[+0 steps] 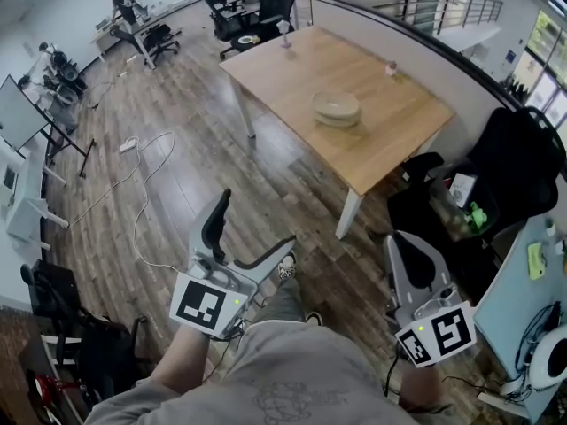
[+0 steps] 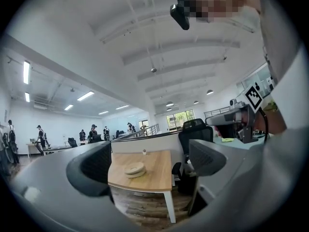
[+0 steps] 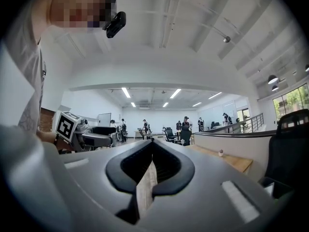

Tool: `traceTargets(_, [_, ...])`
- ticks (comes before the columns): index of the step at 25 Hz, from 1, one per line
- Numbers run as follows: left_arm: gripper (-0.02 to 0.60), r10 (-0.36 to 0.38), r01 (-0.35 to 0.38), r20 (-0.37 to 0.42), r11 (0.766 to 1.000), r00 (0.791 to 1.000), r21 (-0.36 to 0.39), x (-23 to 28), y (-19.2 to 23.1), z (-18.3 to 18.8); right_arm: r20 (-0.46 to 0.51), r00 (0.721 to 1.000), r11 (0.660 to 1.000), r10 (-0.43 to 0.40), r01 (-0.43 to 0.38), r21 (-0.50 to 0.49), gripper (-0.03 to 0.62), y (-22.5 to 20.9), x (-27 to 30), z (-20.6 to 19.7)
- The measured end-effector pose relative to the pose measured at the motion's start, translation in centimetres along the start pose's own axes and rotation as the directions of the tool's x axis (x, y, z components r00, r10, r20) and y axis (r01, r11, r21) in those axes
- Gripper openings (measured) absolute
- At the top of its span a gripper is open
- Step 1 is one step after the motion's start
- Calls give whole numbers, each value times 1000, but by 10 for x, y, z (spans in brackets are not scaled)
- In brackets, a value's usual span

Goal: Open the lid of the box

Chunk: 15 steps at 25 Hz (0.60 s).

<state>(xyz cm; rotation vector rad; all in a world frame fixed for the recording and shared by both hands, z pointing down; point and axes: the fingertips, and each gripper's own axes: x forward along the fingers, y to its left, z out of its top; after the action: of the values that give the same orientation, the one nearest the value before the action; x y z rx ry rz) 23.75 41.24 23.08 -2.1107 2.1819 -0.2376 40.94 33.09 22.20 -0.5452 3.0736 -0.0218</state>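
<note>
A round, pale wooden box (image 1: 336, 107) with its lid on sits near the middle of a light wooden table (image 1: 390, 140), well ahead of me. Both grippers are held near my waist, far from the table and touching nothing. My left gripper (image 1: 252, 228) is open with nothing between its fingers. In the left gripper view the box (image 2: 134, 168) shows small and distant between the spread jaws of that gripper (image 2: 149, 166). My right gripper (image 1: 403, 244) is shut and empty. In the right gripper view its black pads (image 3: 150, 163) meet at the middle.
Two small objects (image 1: 284, 34) (image 1: 390, 67) stand on the table's far part. Black office chairs (image 1: 523, 175) crowd the right, next to a desk edge (image 1: 532, 264). A white cable (image 1: 142, 175) trails over the wood floor on the left. More chairs (image 1: 266, 3) and desks stand behind.
</note>
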Motion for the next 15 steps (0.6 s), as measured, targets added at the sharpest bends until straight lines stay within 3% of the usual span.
traceTargets(5, [494, 1, -1, -2, 1000, 1000, -2, 23, 23, -8, -5, 1000, 1000, -3, 3, -9, 11, -13, 27, -3])
traceTargets(8, [494, -5, 5, -11, 1000, 1000, -7, 39, 41, -14, 40, 999, 1000, -3, 3, -8, 14, -20, 49, 5])
traceTargets(10, [494, -7, 7, -16, 1000, 1000, -12, 50, 56, -18, 54, 999, 1000, 6, -5, -18, 113, -23, 67, 10])
traceTargets(11, [494, -8, 7, -18, 1000, 1000, -15, 57, 64, -21, 52, 999, 1000, 8, -7, -22, 133, -26, 78, 10])
traceTargets(15, [494, -16, 15, -40, 1000, 999, -25, 87, 98, -33, 13, 1000, 1000, 1, -1, -21, 135, -44, 122, 5])
